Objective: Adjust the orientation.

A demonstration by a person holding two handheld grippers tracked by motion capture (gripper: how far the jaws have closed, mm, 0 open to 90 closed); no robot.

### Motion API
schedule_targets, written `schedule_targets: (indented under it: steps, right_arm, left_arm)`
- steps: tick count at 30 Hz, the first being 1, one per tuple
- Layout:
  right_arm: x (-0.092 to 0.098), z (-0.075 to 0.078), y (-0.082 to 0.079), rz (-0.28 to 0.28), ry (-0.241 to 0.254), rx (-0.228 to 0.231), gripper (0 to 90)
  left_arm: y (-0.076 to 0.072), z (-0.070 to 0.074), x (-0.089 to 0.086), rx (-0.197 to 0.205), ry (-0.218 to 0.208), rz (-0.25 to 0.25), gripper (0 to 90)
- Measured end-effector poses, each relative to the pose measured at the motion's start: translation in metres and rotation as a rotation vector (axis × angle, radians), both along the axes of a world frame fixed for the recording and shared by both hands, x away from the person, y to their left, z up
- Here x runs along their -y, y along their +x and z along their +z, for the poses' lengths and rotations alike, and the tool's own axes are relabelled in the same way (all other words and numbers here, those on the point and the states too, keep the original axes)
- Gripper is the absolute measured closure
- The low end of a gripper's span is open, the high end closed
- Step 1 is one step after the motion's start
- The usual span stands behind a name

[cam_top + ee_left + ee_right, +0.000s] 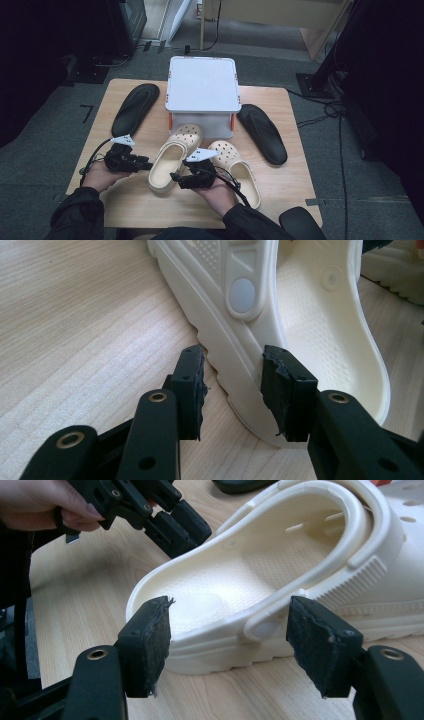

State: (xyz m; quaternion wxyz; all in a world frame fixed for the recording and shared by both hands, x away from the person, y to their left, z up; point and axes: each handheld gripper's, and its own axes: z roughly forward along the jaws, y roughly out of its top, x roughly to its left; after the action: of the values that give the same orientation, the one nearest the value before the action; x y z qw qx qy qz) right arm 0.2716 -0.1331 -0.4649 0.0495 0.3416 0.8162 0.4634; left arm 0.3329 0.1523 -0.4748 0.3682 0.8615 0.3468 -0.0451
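step: left clog [172, 159] side wall straddled by left gripper [232, 390], contact unclear | right gripper [227, 647] open, nothing held | next: firm pinch needed before lifting off surface [120, 205]

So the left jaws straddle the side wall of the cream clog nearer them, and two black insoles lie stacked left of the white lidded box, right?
Not stacked. In the high view, one black insole lies left of the white lidded box and the other black insole lies right of it. The rest holds: the left gripper straddles the cream clog.
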Motion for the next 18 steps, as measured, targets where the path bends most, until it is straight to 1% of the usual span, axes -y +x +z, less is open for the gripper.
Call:
schedule_targets:
  steps: [3,6,8,9,13,18]
  right_arm:
    - [0.0,0.001,0.0,0.003,-0.007,0.008,34.6]
    - [0.002,0.002,-0.001,0.0,-0.024,0.017,34.5]
    - [0.006,0.003,0.0,-0.004,-0.026,0.022,34.5]
    - [0.008,0.003,0.0,-0.007,-0.026,0.017,34.5]
    - [0.013,0.005,0.001,-0.016,-0.024,0.016,34.2]
    - [0.018,0.006,0.001,-0.016,-0.037,0.022,34.1]
  left_arm:
    - [0.0,-0.001,0.001,-0.013,-0.009,-0.001,61.4]
    - [-0.001,-0.001,0.007,-0.017,-0.011,-0.026,61.4]
    - [-0.002,-0.001,0.011,-0.016,-0.007,-0.043,61.1]
    - [-0.002,-0.001,0.013,-0.018,-0.012,-0.049,61.1]
    - [-0.004,0.0,0.02,-0.01,-0.02,-0.059,60.8]
    - [-0.005,0.0,0.026,-0.017,-0.034,-0.07,60.4]
